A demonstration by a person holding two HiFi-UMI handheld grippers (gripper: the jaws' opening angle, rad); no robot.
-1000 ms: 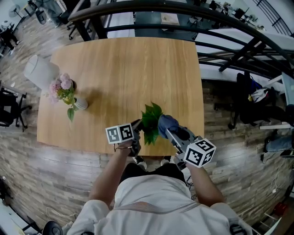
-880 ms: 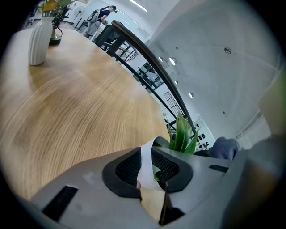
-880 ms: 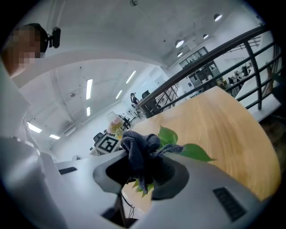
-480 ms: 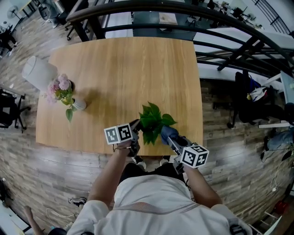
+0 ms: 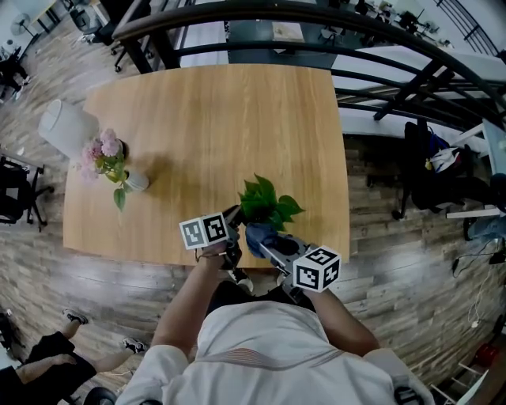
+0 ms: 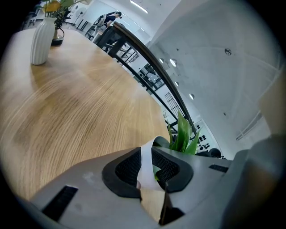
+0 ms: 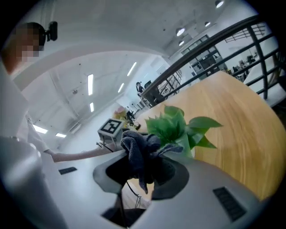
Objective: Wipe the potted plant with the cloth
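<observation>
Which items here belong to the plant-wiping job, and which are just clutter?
In use: potted plant, its pot rim clamped by the left hand-held gripper; cloth, clamped in the right hand-held gripper.
Lying about: white vase; pink flowers, both on the table.

looks like an open office to me: swivel chairs (image 5: 17, 192), dark railing (image 5: 332, 17), ceiling strip lights (image 7: 90, 84), wood-plank floor (image 5: 103, 293), wooden surface (image 5: 213, 119).
</observation>
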